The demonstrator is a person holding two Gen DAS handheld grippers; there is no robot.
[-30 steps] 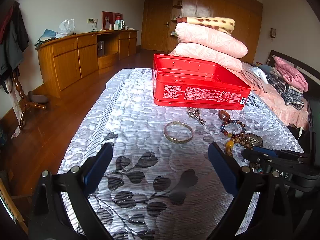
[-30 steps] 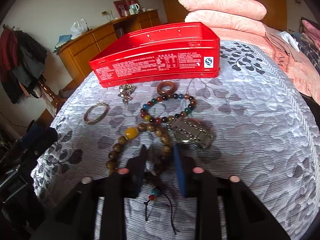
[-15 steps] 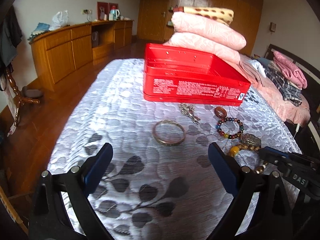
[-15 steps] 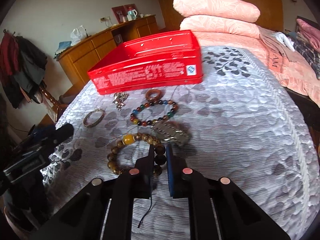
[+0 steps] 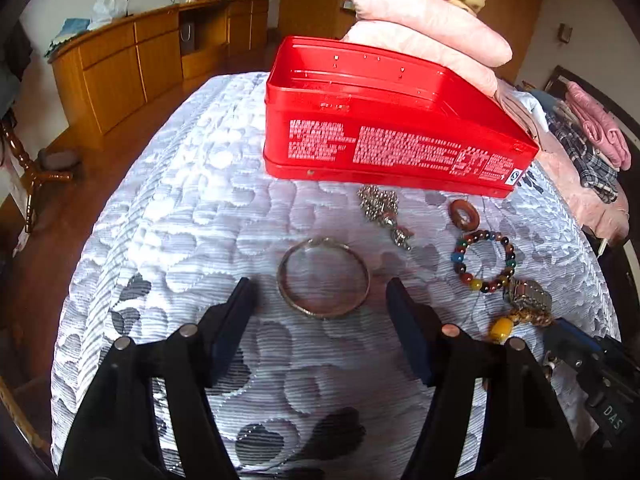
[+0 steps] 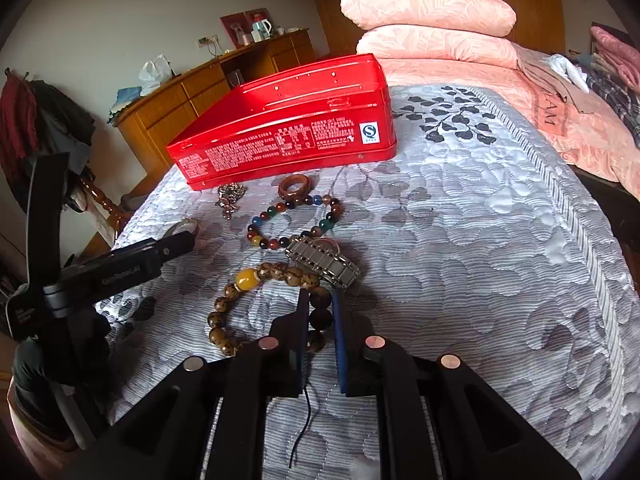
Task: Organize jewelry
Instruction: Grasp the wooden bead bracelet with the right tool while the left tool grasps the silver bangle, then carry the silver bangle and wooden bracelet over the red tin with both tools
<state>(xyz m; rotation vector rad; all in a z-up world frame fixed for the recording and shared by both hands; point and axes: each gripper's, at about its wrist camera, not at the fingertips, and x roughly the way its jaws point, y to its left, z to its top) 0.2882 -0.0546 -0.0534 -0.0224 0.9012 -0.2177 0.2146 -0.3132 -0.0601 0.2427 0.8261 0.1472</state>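
Pick-up step: the left gripper (image 5: 320, 300), jaws just narrowing but not yet touching, straddles the silver bangle (image 5: 323, 277) at frame centre. The right gripper (image 6: 320, 312) pinches the dark bead bracelet (image 6: 320, 318) (lower centre). Next, probably: lift both into the red tin (image 5: 384, 128).

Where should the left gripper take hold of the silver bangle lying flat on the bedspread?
Probably across the near rim of the silver bangle, coming down from above. It lies flat and apart from the other jewelry, and the left gripper, whose fingers have just been closing, already straddles it without touching.
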